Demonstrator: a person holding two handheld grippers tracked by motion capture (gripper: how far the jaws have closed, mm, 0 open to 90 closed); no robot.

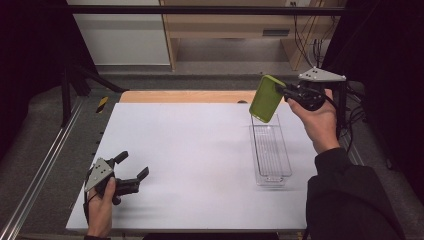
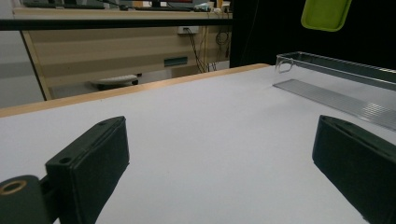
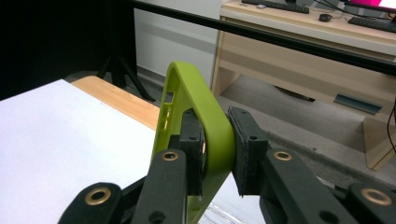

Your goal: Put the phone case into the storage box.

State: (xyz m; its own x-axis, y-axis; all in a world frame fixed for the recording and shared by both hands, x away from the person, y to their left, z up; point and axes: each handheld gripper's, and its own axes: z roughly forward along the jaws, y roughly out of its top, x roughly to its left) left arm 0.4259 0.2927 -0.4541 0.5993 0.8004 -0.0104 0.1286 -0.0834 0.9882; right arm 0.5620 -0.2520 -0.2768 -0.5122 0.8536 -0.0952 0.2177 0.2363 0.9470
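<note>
Where the white table (image 1: pixel 190 160) spreads across the middle of the high view, a clear plastic tray (image 1: pixel 270 150) lies right of centre, long and narrow, running from the middle toward the lower right. Above its far end, in the upper right of the frame, a green phone case (image 1: pixel 266 98) hangs in the air, tilted, clear of the tray and the table. The right gripper (image 1: pixel 290 93) has its fingers (image 3: pixel 247 149) clenched on one edge of the case, one pad inside the shell and one outside. At lower left the left gripper (image 1: pixel 134 167) rests low over the table, its fingers (image 2: pixel 91 163) spread apart with nothing between them.
</note>
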